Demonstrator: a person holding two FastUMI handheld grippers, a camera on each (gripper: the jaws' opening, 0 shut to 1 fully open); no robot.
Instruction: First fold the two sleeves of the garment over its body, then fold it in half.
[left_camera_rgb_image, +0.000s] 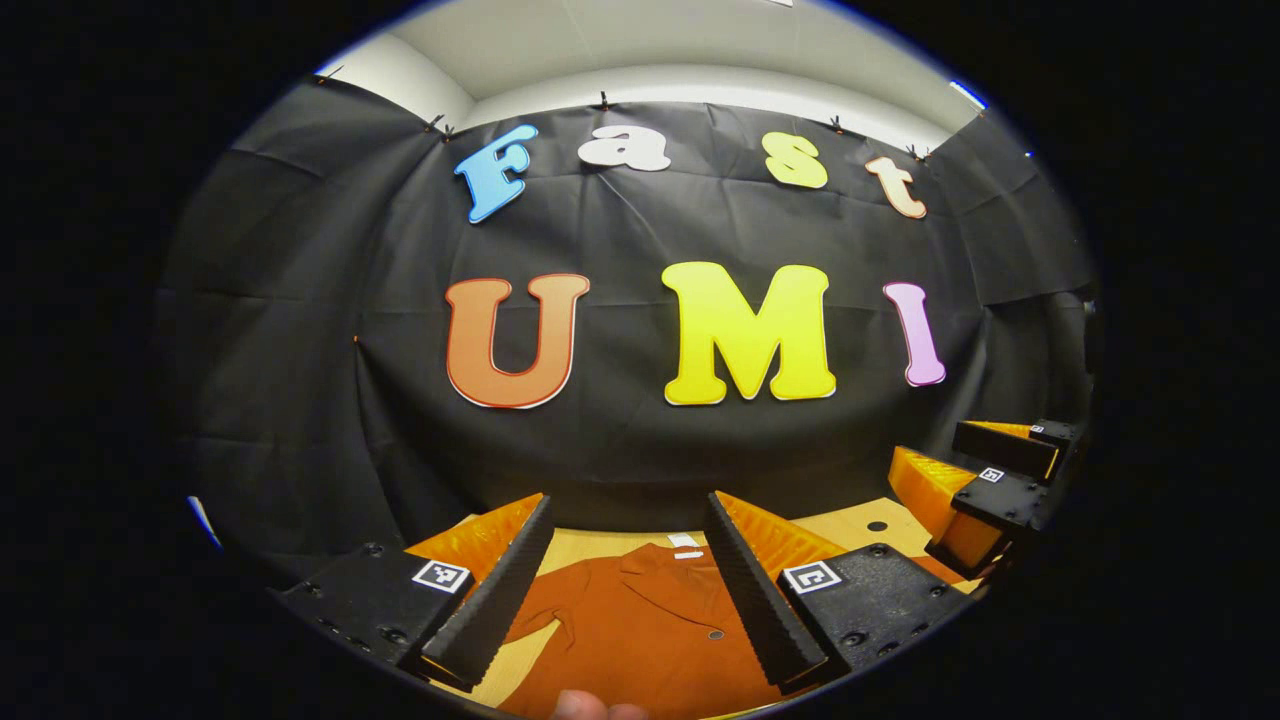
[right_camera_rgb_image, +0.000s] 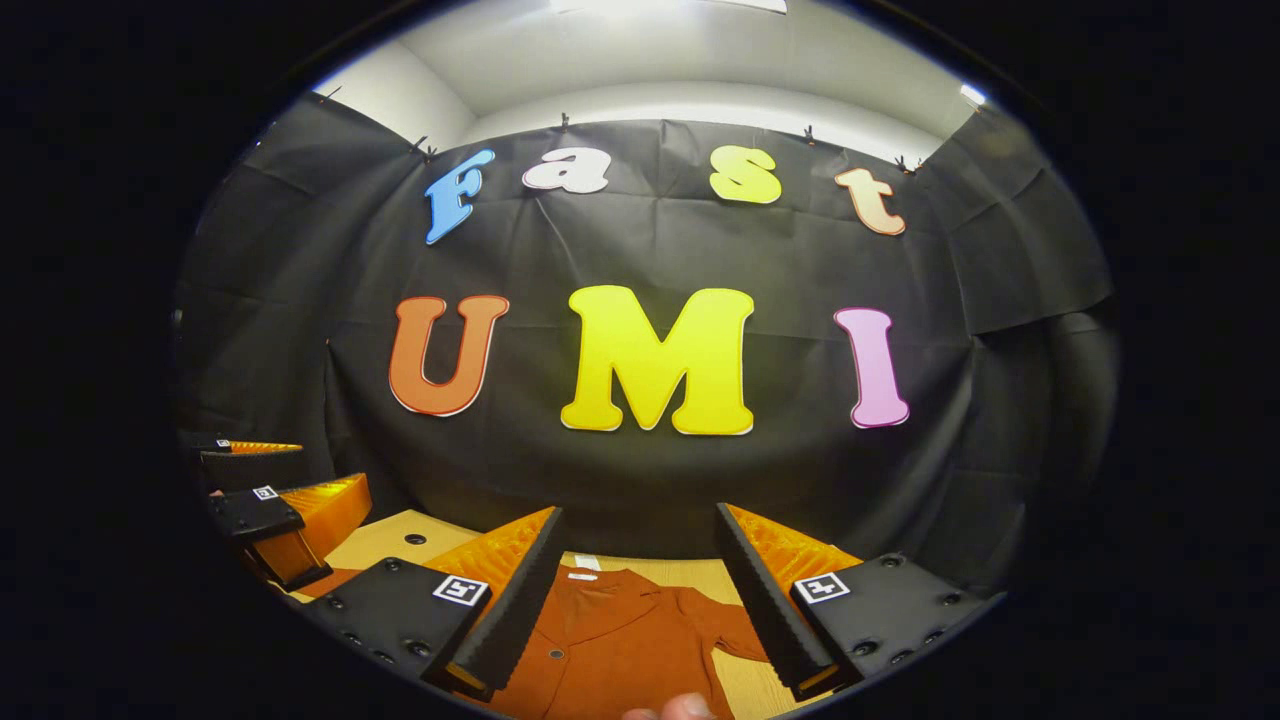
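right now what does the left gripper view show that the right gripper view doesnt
Left gripper view: the right gripper off at its right edge, and the garment's collar and button front. Right gripper view: the left gripper at its left edge, and a sleeve lying spread out, unfolded. Both: the rust-orange garment flat on the wooden table, seen between open fingers.

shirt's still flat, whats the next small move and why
Probably lower the left tool toward a sleeve. Both tools, the right tool too, hang open above the rust shirt, which lies unfolded on the wooden table.
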